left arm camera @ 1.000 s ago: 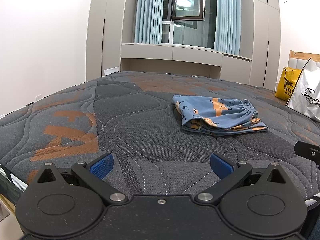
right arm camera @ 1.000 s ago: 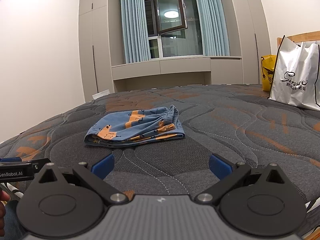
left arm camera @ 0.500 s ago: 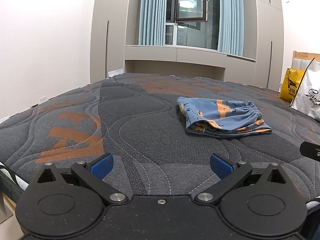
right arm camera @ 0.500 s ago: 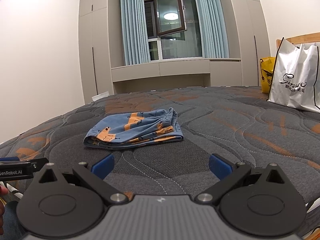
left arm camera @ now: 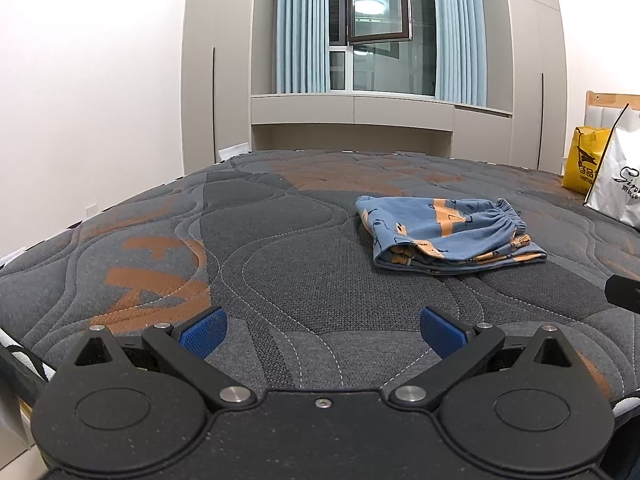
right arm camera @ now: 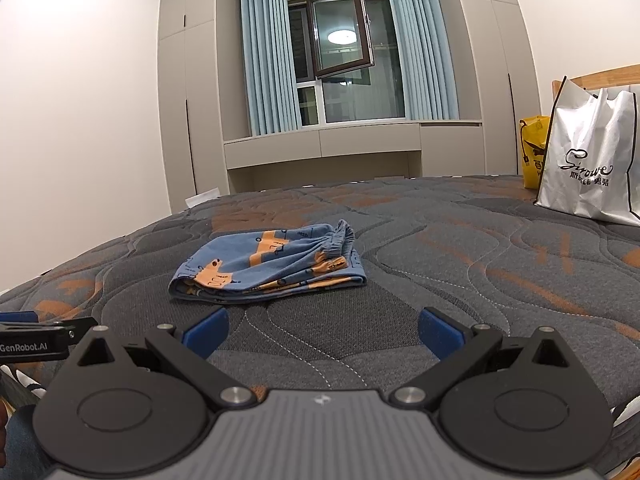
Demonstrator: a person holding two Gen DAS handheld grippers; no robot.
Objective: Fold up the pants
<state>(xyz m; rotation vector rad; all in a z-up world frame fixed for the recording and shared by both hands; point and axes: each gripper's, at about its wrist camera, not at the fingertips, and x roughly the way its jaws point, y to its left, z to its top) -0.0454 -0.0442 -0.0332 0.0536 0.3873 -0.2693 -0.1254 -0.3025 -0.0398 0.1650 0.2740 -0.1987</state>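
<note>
The left gripper (left arm camera: 322,330) and right gripper (right arm camera: 322,330) are held with fingers spread wide and empty above the bed's (left arm camera: 280,264) near edge. The pants (right arm camera: 268,268), already folded compactly, lie mid-bed; any final tidying is best done by pressing the layers flat.

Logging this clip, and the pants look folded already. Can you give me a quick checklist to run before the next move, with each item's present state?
1. Pants folded into a compact stack on the mattress: ok.
2. Left hand-held gripper open and empty: ok.
3. Right hand-held gripper open and empty: ok.
4. Both hand-held grippers clear of the pants, bare mattress between: ok.
5. White bag and yellow bag apart from the pants: ok.
6. Lower layers of the fold aligned: cannot tell, only the near edges show.
</note>
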